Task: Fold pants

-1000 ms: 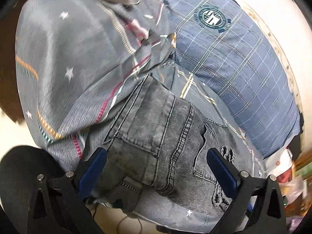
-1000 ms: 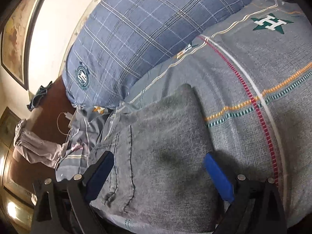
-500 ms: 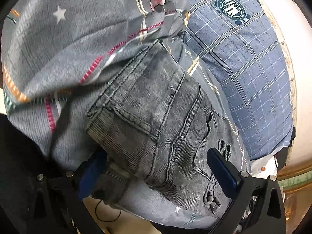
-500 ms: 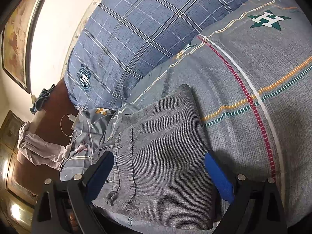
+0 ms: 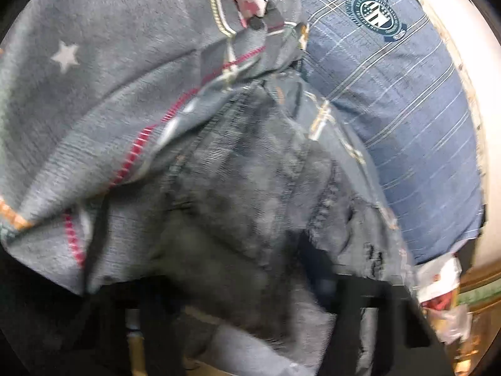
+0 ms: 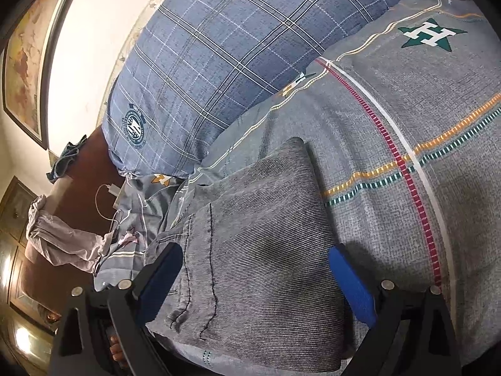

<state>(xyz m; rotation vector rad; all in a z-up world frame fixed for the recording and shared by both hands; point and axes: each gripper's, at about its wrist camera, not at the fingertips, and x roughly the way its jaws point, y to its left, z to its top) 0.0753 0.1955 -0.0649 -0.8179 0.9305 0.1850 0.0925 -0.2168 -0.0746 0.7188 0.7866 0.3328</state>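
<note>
Plainly, right claw (image 6: 255,282) gapes astride folded pants (image 6: 260,244); left claw (image 5: 250,285), blurred, possibly grips them.

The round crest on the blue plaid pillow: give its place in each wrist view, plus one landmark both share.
Left wrist: the crest sits at upper right, near the pillow's top edge.
Right wrist: the crest sits at middle left, on the pillow's lower left corner.
Shared landmark: the grey jeans, lying on the grey striped bedcover below the pillow.
</note>
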